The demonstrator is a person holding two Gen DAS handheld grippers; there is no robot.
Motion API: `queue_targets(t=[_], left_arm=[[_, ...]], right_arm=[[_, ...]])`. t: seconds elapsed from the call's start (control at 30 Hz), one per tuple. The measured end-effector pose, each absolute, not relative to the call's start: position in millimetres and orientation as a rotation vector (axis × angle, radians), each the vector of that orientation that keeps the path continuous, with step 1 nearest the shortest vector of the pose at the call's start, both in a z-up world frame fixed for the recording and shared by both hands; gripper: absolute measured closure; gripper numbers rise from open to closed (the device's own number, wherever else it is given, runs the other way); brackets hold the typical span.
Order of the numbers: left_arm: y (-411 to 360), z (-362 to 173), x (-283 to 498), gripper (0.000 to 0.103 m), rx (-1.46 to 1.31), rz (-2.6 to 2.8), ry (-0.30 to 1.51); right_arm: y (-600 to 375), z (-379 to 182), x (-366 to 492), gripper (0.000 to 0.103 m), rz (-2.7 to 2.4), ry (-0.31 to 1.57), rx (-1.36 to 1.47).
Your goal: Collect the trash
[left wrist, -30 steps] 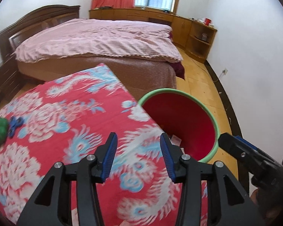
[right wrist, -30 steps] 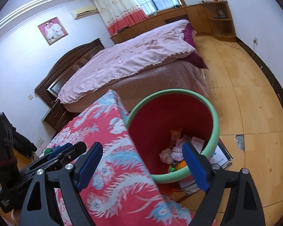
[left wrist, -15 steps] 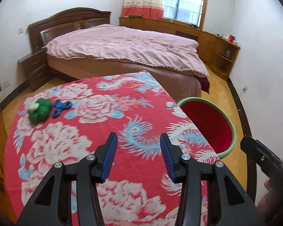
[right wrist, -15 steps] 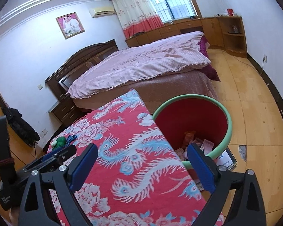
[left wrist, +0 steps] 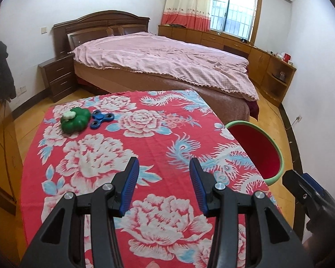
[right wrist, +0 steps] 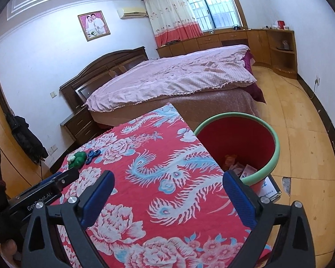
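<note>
Both grippers hover over a table draped in a red floral cloth [left wrist: 158,138]. The left gripper [left wrist: 163,179] is parted, holding nothing. The right gripper [right wrist: 168,198] gapes wider, also empty. Far ahead and left of both jaws lie a green toy [left wrist: 74,121] touching a blue spinner [left wrist: 101,118]. A red bin [right wrist: 241,147] holding litter stands right of the jaws, beside the table.

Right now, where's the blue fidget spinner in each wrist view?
Left wrist: the blue fidget spinner lies upper left, on the far part of the red floral cloth, just right of the green toy.
Right wrist: it is small, left of centre, again right of the green toy.
Shared landmark: the red bin with green rim at the table's right edge.
</note>
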State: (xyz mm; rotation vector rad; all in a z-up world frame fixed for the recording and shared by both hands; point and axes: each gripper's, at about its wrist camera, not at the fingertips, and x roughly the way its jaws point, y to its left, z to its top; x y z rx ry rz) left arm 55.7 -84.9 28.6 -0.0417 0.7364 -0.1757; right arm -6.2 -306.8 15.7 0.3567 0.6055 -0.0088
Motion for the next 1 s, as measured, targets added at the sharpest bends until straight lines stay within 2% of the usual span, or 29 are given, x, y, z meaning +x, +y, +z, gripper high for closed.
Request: queue_targets(t=[1.0], left_arm=[[-57.7,42.1,24.3,0.056,-0.058,-0.085,0.678]], right_arm=[[-285.1,26.2,-27.5,0.004,0.023,0.587,0.323]])
